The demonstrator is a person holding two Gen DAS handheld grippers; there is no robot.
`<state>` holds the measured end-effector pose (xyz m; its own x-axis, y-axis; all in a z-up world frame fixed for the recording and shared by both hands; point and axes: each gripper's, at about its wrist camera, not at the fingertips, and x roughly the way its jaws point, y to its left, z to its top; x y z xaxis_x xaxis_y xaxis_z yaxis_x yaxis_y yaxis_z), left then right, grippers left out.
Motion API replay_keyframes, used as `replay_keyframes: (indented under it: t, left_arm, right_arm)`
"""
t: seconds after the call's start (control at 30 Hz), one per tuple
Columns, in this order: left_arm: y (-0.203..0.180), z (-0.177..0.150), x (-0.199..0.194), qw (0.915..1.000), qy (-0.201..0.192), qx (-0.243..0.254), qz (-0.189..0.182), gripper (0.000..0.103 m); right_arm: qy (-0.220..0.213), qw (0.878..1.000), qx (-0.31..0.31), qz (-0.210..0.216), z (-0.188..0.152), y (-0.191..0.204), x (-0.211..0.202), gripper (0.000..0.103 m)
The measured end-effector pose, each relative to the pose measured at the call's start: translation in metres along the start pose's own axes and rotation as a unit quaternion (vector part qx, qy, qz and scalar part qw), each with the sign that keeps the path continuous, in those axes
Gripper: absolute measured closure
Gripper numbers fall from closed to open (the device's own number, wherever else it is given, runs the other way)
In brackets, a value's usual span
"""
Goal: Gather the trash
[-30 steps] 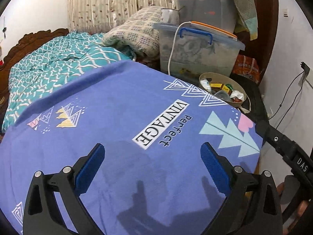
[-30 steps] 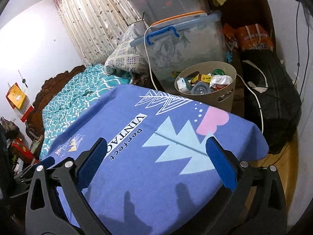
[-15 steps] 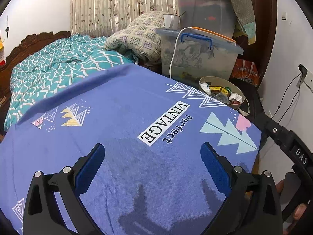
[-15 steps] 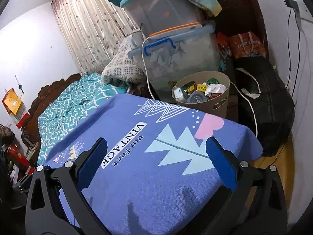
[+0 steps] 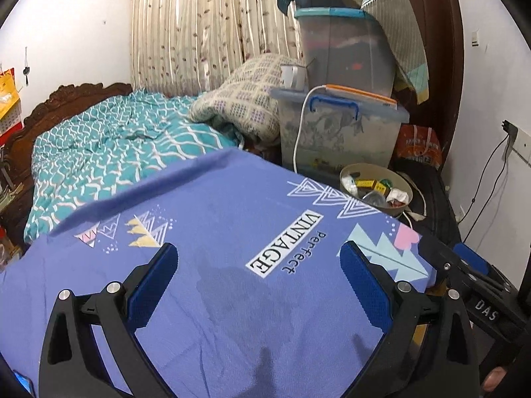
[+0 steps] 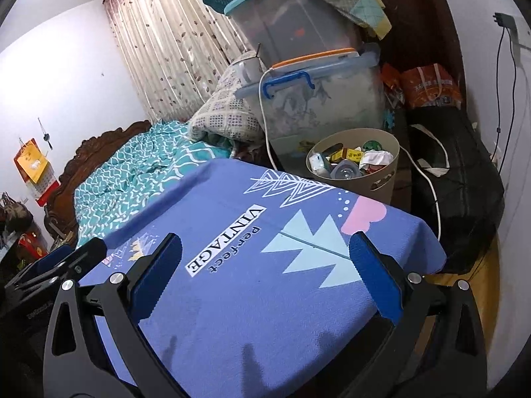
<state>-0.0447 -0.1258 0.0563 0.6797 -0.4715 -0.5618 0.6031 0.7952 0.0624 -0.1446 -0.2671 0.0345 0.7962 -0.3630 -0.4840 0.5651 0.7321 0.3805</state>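
Observation:
A beige round bin (image 6: pixel 381 179) holding wrappers, boxes and a plastic bottle stands on the floor past the far corner of a table covered in a purple "Perfect VINTAGE" cloth (image 6: pixel 265 298). The bin also shows in the left wrist view (image 5: pixel 401 210). My left gripper (image 5: pixel 257 285) is open and empty above the cloth (image 5: pixel 232 225). My right gripper (image 6: pixel 265 277) is open and empty above the cloth, nearer the bin. No loose trash shows on the cloth.
Stacked clear storage boxes (image 5: pixel 338 132) with a white cable stand behind the bin. A black bag (image 6: pixel 458 179) and an orange bag (image 6: pixel 431 86) lie to its right. A bed with a teal quilt (image 5: pixel 109 152) lies to the left. The right gripper's body (image 5: pixel 471 285) shows at the lower right.
Both grippers have drawn back and risen, so the bin and boxes look farther away and more of the room shows. Both stay open.

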Motion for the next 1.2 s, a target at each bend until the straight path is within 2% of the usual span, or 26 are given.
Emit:
replay_keyframes:
  t: [0.2, 0.43, 0.57, 0.73, 0.9, 1.2]
  left_arm:
    - [0.001, 0.002, 0.000, 1.0000, 0.006, 0.001, -0.003, 0.009]
    - [-0.005, 0.000, 0.008, 0.9992, 0.037, 0.013, -0.001, 0.009]
    - [-0.004, -0.001, 0.008, 0.9992, 0.038, 0.015, 0.003, 0.009]
    - [-0.002, 0.001, 0.010, 0.9991, 0.040, 0.005, -0.010, 0.009]
    - [-0.007, 0.005, 0.012, 0.9991, 0.040, 0.016, -0.004, 0.009]
    - [-0.015, 0.005, 0.016, 0.9986, 0.043, 0.025, 0.018, 0.009]
  right_arm:
    - [-0.008, 1.000, -0.003, 0.005, 0.005, -0.001, -0.017, 0.003]
    - [0.015, 1.000, -0.004, 0.002, -0.008, -0.005, -0.003, 0.003]
    - [0.020, 1.000, 0.001, -0.001, -0.009, -0.009, 0.000, 0.003]
    - [0.014, 1.000, 0.000, -0.005, -0.004, -0.007, -0.006, 0.003]
    - [0.005, 1.000, -0.001, -0.007, -0.003, -0.008, -0.012, 0.003]
    - [0.015, 1.000, 0.003, -0.002, -0.008, -0.012, -0.004, 0.003]
